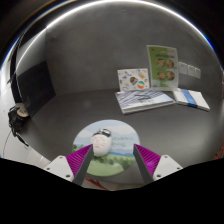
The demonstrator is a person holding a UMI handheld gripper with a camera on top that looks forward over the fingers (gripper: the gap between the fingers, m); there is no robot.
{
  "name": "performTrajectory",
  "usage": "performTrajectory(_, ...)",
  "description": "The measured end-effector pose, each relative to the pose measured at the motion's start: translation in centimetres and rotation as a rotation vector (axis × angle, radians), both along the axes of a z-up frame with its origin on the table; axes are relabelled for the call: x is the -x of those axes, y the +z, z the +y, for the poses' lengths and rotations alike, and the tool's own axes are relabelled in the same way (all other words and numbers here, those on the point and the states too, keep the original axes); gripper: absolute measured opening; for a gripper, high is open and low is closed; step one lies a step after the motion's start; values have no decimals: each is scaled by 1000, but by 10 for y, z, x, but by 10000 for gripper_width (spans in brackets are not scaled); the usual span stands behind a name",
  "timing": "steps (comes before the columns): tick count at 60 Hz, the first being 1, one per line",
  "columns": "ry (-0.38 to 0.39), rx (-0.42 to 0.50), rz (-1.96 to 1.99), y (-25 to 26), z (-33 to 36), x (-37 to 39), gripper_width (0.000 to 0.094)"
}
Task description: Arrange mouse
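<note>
Gripper (103, 160) over a dark grey surface (70, 110); jaws spread, purple pads (87, 159) angled inward to either side of the mouse (102, 143). Mouse small, white, rounded, resting on a circular mouse pad (113, 133) with a pale printed face; standing between the fingertips, just at their far ends. Contact between pads and mouse shell not resolvable; a gap appears to remain on each side, so mouse judged unheld, carried by the mouse pad alone.

Well beyond the mouse: a stack of printed booklets (150, 98) lying flat, two illustrated leaflets (162, 63) propped upright behind it, a white card (192, 98) just beside the stack. Away to one side of the mouse, near the surface's edge: a dark cable and plug (17, 118).

Step in hand, as judged: closing on the mouse before repositioning.

Hazards from here: rounded, smooth shell likely to squirt forward out of the pads if pinched ahead of its widest part; uneven closing likely to twist the mouse rather than seat it; low approach likely to drag the thin mouse pad along with it; a lift on a shallow grip likely to end in a drop.
</note>
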State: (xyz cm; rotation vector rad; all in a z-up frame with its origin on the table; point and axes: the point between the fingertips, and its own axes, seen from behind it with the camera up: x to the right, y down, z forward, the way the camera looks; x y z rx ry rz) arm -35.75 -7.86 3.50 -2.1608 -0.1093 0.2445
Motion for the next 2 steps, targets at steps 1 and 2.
performTrajectory(1, -5, 0, 1, 1, -4, -8, 849)
performTrajectory(2, -9, 1, 2, 2, -9, -16, 849)
